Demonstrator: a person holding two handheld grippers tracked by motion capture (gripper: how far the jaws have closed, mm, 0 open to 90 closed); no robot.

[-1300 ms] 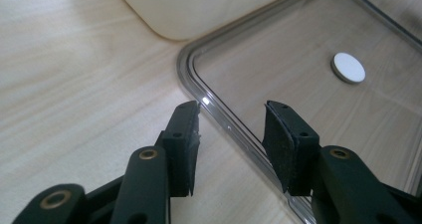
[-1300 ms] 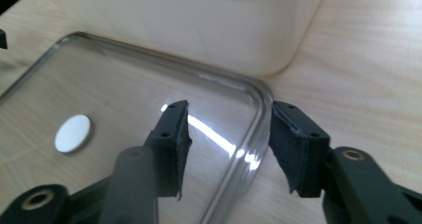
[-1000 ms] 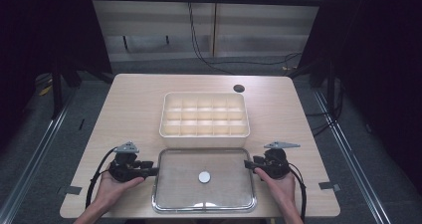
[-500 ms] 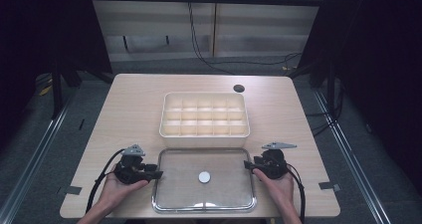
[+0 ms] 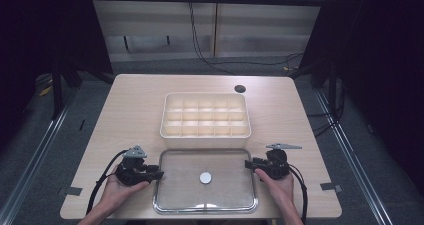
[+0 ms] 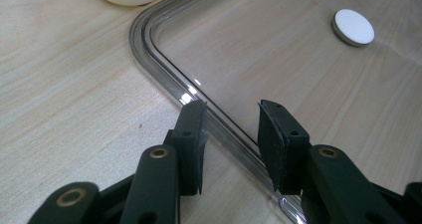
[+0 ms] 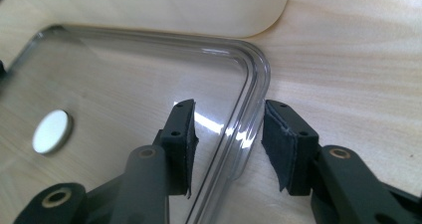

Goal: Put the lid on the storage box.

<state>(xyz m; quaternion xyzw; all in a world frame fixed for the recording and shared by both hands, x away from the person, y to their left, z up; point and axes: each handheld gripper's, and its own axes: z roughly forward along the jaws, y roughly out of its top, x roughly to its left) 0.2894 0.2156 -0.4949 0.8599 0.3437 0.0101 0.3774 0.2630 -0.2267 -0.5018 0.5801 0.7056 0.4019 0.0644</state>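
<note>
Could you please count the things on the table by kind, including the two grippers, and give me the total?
Cream compartment box: 1
Clear lid with a white round knob: 1
Grippers, left gripper and right gripper, each open astride a side edge of the lid: 2
Total: 4

I see the table with the compartment tray at its middle. The lid lies flat just in front of the tray, near the table's front edge. A round disc sits at the lid's centre. My left gripper is at the lid's left rim, jaws either side of it. My right gripper straddles the right rim the same way. A round hole lies behind the tray, to the right.
</note>
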